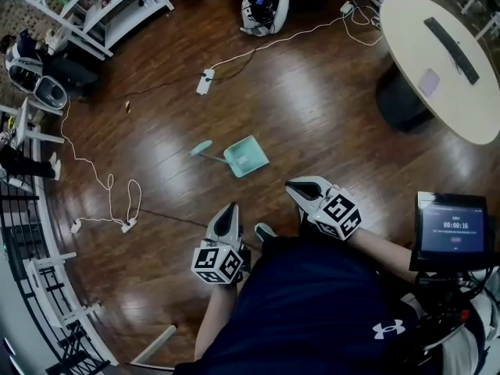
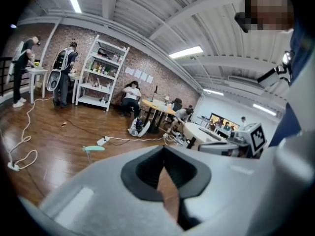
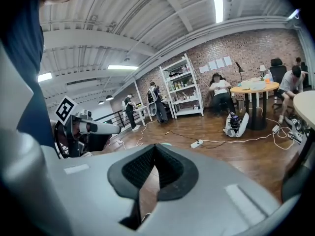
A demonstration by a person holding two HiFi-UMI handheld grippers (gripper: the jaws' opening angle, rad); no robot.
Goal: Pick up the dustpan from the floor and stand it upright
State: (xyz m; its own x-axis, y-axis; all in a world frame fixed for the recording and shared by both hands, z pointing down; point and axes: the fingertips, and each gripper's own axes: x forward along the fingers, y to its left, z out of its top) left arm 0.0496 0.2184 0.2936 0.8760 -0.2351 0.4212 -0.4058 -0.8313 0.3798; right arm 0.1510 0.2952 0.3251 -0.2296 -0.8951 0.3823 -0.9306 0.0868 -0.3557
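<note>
A mint-green dustpan [image 1: 244,156] lies flat on the wooden floor, its handle [image 1: 201,148] pointing left. In the left gripper view only the handle end [image 2: 93,148] of the dustpan shows above the jaws. My left gripper [image 1: 227,214] is shut and empty, held in the air a short way below and left of the pan. To the right of it my right gripper [image 1: 298,187] is also shut and empty, closer to the pan. In the right gripper view a sliver of the dustpan [image 3: 165,144] peeks over the jaws.
A white power strip [image 1: 205,81] and its cable [image 1: 281,39] lie beyond the dustpan. Another white cable [image 1: 109,190] loops at the left. A round white table [image 1: 445,61] stands at the upper right, shelving [image 1: 101,6] at the upper left, a white bag [image 1: 264,12] at the top.
</note>
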